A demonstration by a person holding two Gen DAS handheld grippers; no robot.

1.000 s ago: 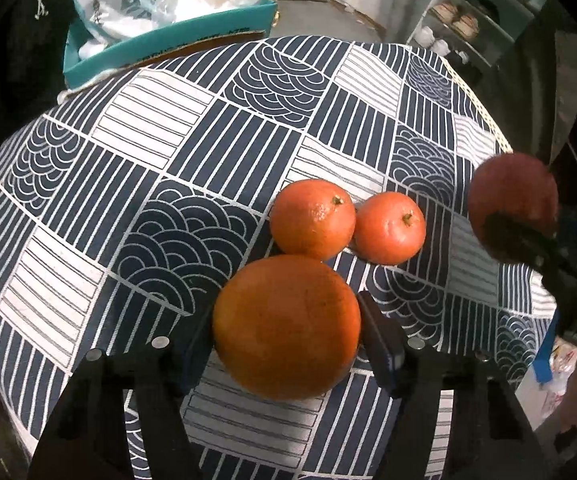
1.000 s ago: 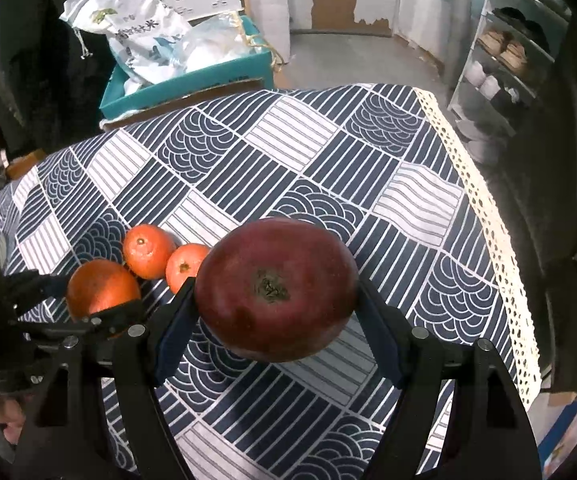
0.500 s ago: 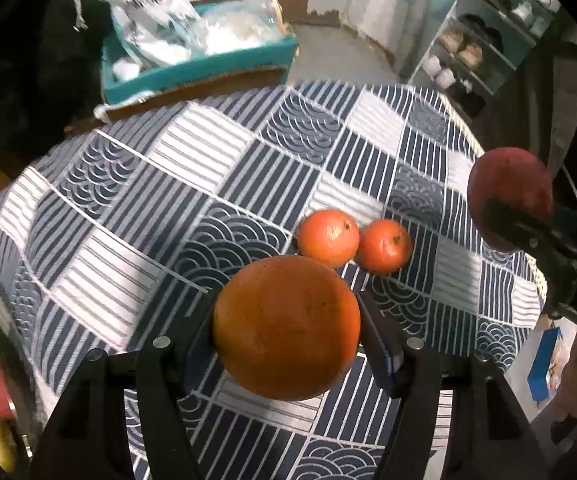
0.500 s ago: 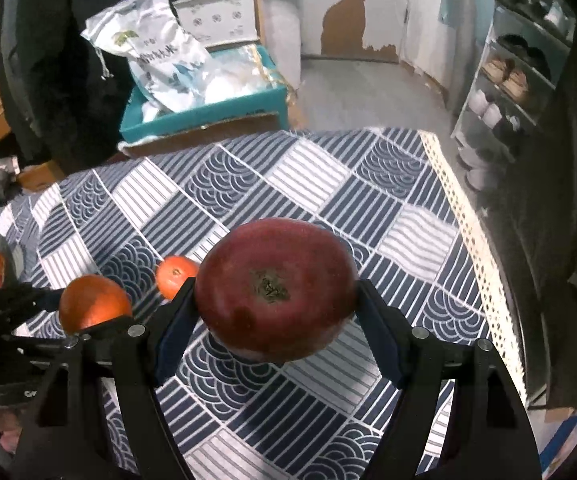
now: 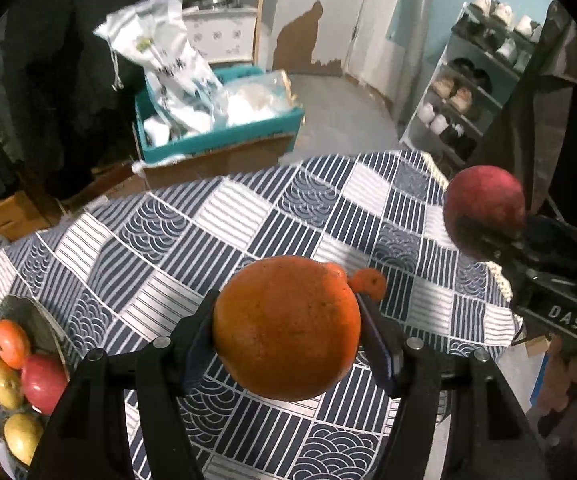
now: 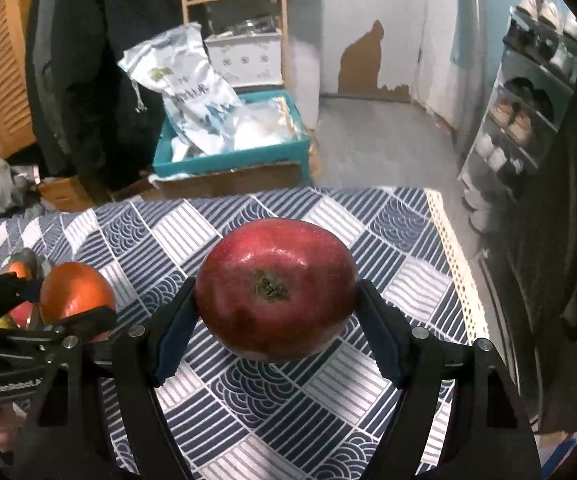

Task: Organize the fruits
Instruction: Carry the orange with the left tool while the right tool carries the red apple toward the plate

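- The orange [image 5: 286,328] sat clamped between the jaws of the left gripper [image 5: 286,330], lifted clear above the worktop [image 5: 224,216]; it was near round, with no long axis to speak of, and no stem end showed in the left wrist view.
- The red apple [image 6: 275,288] was gripped the same way by the right gripper [image 6: 275,300] — jaws closed on both flanks, held in the air, its wider axis running across from pad to pad and its dried blossom end turned straight back at the right wrist camera.
- A small orange [image 5: 366,284] lay on the cloth behind the held orange, only partly seen.
- At the worktop's left edge stood a bowl [image 5: 28,312] with fruit in it: an orange one, a red one and yellowish ones.
- The worktop wore a navy-and-white patchwork cloth of stripes and wave scales, with a pale lace border on its right side.
- Beyond it — a teal box [image 6: 232,156] of white bags on cardboard, a wooden shelf unit, a wall with peeled paint, and a shoe rack [image 6: 528,96] at the right.
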